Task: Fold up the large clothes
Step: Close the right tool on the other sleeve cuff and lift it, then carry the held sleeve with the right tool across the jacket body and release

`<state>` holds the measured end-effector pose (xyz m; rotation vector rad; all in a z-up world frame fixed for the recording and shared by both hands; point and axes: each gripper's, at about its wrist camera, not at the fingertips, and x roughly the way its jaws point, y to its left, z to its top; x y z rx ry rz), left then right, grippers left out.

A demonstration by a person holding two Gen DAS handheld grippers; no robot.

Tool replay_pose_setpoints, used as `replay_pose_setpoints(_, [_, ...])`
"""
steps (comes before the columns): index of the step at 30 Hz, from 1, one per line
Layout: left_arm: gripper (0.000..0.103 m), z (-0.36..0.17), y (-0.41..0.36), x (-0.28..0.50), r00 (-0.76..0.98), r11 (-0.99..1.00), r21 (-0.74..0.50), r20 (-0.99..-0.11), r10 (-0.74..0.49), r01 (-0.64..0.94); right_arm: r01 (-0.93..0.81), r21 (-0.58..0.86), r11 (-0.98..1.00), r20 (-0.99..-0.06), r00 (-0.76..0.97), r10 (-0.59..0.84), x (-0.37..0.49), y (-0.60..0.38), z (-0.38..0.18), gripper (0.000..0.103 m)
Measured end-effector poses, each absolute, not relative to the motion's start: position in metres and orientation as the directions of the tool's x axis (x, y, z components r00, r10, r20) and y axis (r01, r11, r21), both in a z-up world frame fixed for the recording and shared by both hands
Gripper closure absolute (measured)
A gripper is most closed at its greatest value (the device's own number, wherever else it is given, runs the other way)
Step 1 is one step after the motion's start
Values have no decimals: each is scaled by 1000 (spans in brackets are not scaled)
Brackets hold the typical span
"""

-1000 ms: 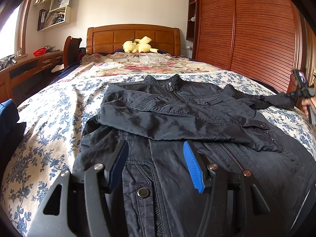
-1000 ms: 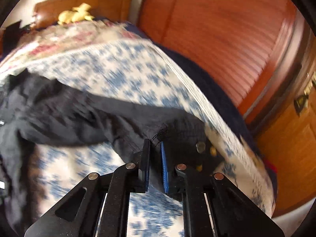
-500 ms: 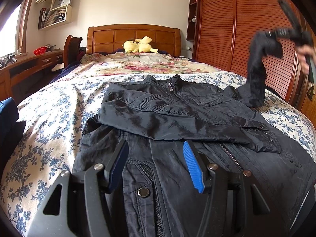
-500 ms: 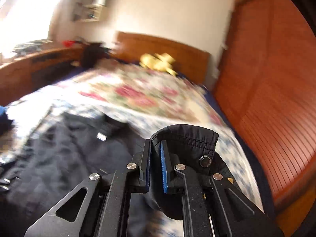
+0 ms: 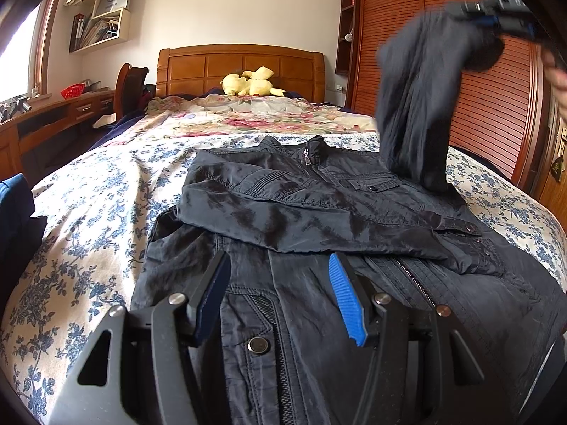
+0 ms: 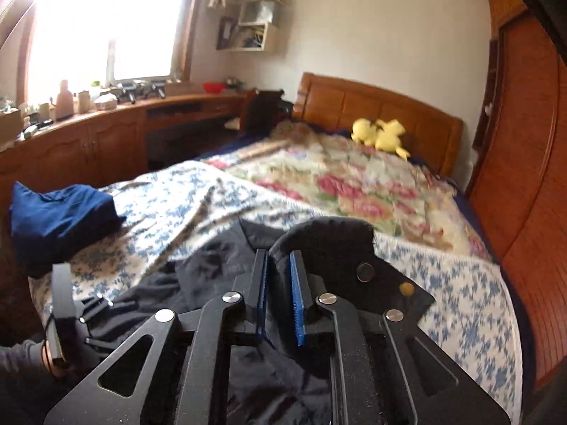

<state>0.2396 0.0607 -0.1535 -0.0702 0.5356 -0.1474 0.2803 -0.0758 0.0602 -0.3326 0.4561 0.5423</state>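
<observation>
Black jacket (image 5: 319, 212) sleeve (image 6: 326, 244) between barely parted right gripper (image 6: 280, 294); left gripper (image 5: 280, 297) half-open, empty

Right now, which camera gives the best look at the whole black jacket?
The left wrist view: the jacket lies spread across the bed, collar to hem, one sleeve lifted by the right gripper. The right wrist view shows only the cuff and blurred dark folds.

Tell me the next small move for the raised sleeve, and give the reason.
Probably carry the sleeve across the jacket chest and lay it down flat. The right hand-held gripper, whose jaws have just been opening a little, has the cuff between its pads, lifted above the bed. The other sleeve already lies folded across the front, and the left hand-held gripper hangs open over the hem.
</observation>
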Motion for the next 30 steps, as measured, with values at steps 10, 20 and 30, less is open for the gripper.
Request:
replay_pose_setpoints(10, [46, -153, 59, 240, 849, 987, -103, -505, -157, 122, -486, -134, 864, -583, 744, 327, 276, -129, -2, 54])
replay_pose_setpoints(20, [46, -153, 59, 240, 849, 988, -99, -506, -155, 121, -405, -54, 913, -675, 688, 265, 264, -175, -90, 54])
replay_pose_setpoints(30, [46, -154, 58, 240, 848, 988, -97, -507, -154, 122, -361, -26, 932, -730, 644, 230, 256, -197, -146, 54])
